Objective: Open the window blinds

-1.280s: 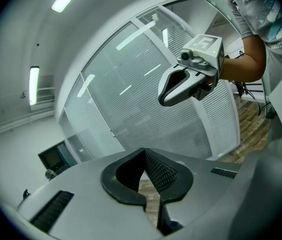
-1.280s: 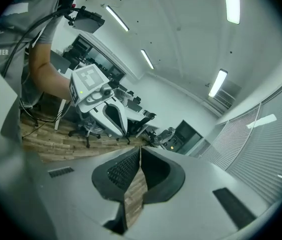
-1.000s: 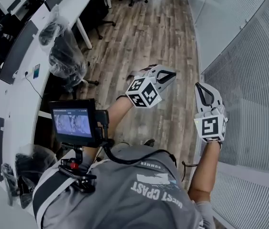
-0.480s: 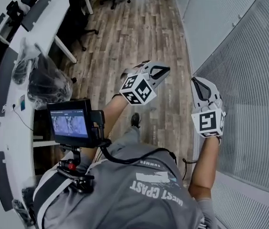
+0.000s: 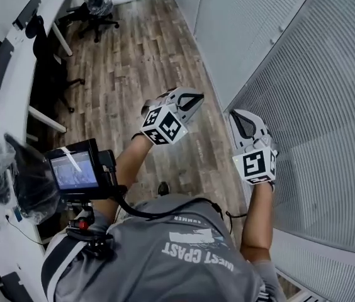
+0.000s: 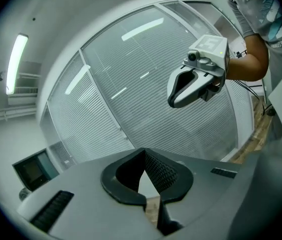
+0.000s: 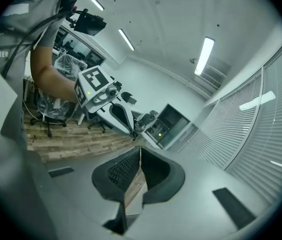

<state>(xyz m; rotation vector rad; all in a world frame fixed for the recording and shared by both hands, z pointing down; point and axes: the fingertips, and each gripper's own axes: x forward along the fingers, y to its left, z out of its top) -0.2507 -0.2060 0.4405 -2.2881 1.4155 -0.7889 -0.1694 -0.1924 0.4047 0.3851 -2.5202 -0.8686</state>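
The window blinds (image 5: 328, 87) hang lowered along the glass wall on the person's right, near the right gripper (image 5: 239, 119), whose jaws are clenched on nothing; the left gripper (image 5: 193, 98) (also clenched, empty) hovers over the wooden floor (image 5: 146, 61)

Window blinds (image 5: 328, 106): pale grey, with thin horizontal slats, all shut flat. Hanging straight down in tall panels, side by side. Filling the right half of the head view, the centre of the left gripper view and the right edge of the right gripper view.
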